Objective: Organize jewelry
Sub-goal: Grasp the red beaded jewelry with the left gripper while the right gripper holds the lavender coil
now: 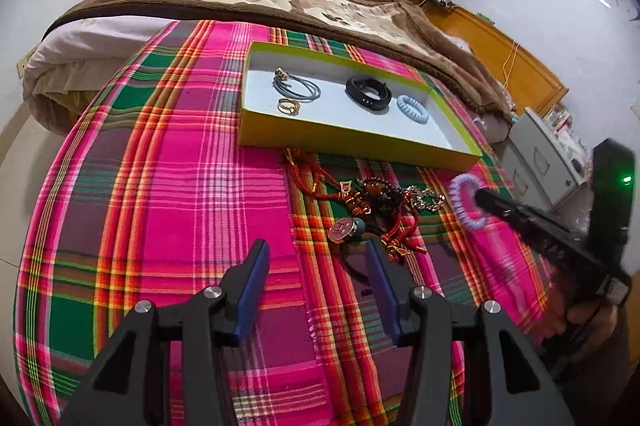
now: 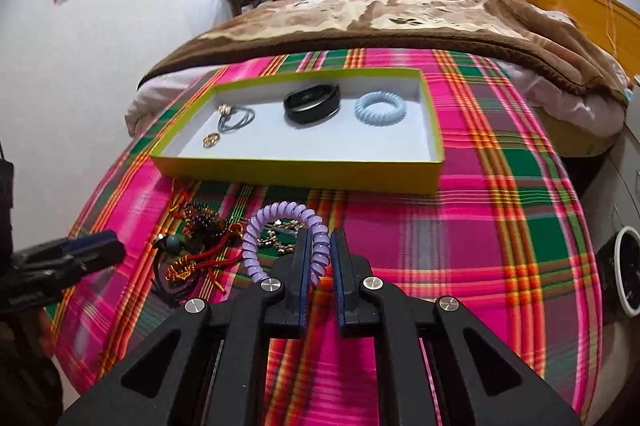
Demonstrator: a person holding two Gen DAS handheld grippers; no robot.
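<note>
purple coil hair tie (image 2: 280, 238) pinched in right gripper (image 2: 322, 246), near tray's front edge (image 2: 300, 173).

left hand-held gripper (image 1: 316, 258): jaws spread, nothing between | right hand-held gripper (image 2: 320, 246): jaws clamped, angled downward

Pink, green and orange plaid cloth (image 2: 480, 185); yellow-green tray (image 2: 300, 173), white inside; lilac coil hair tie (image 2: 276, 222); pale blue one (image 2: 380, 107)

right gripper (image 2: 320, 246) has its fingers (image 2: 302, 266) clamped on the purple coil hair tie (image 2: 280, 230), yellow-green tray (image 2: 300, 171) just past it on the plaid cloth (image 2: 500, 226).
</note>
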